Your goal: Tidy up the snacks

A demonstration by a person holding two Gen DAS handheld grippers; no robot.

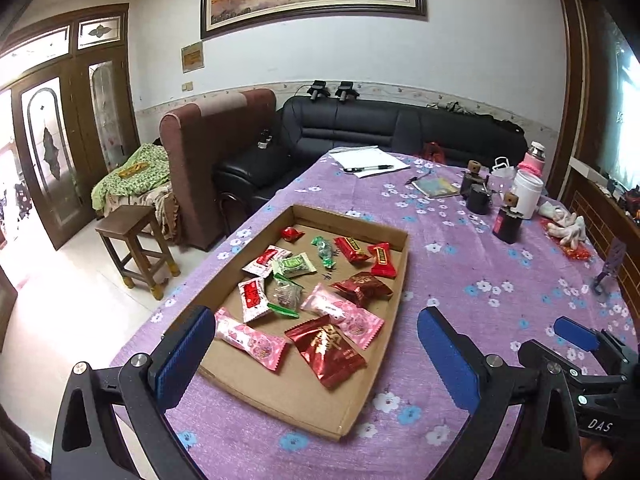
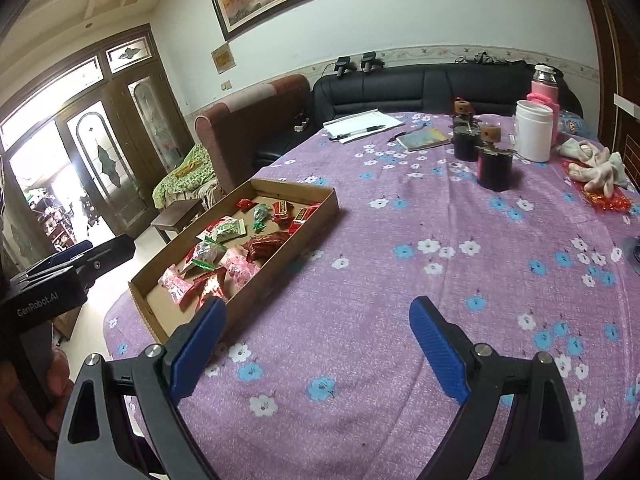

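A shallow cardboard tray (image 1: pixel 394 276) lies on the purple flowered tablecloth and holds several wrapped snacks: pink packets (image 1: pixel 342 314), red packets (image 1: pixel 326 350), red-and-white packets (image 1: pixel 253 298) and green ones (image 1: pixel 294 266). My left gripper (image 1: pixel 316 354) is open and empty, hovering over the tray's near end. My right gripper (image 2: pixel 318 346) is open and empty above bare cloth, right of the tray (image 2: pixel 280 264). The right gripper's blue finger also shows at the right edge of the left wrist view (image 1: pixel 576 334).
At the table's far side lie a notepad with a pen (image 1: pixel 370 164), a small booklet (image 1: pixel 438 188), dark jars (image 2: pixel 494 168), a white container (image 2: pixel 534 130), a pink flask (image 2: pixel 544 86) and white gloves (image 2: pixel 596 166). Sofas and a wooden stool (image 1: pixel 134 248) stand beyond the table's left edge.
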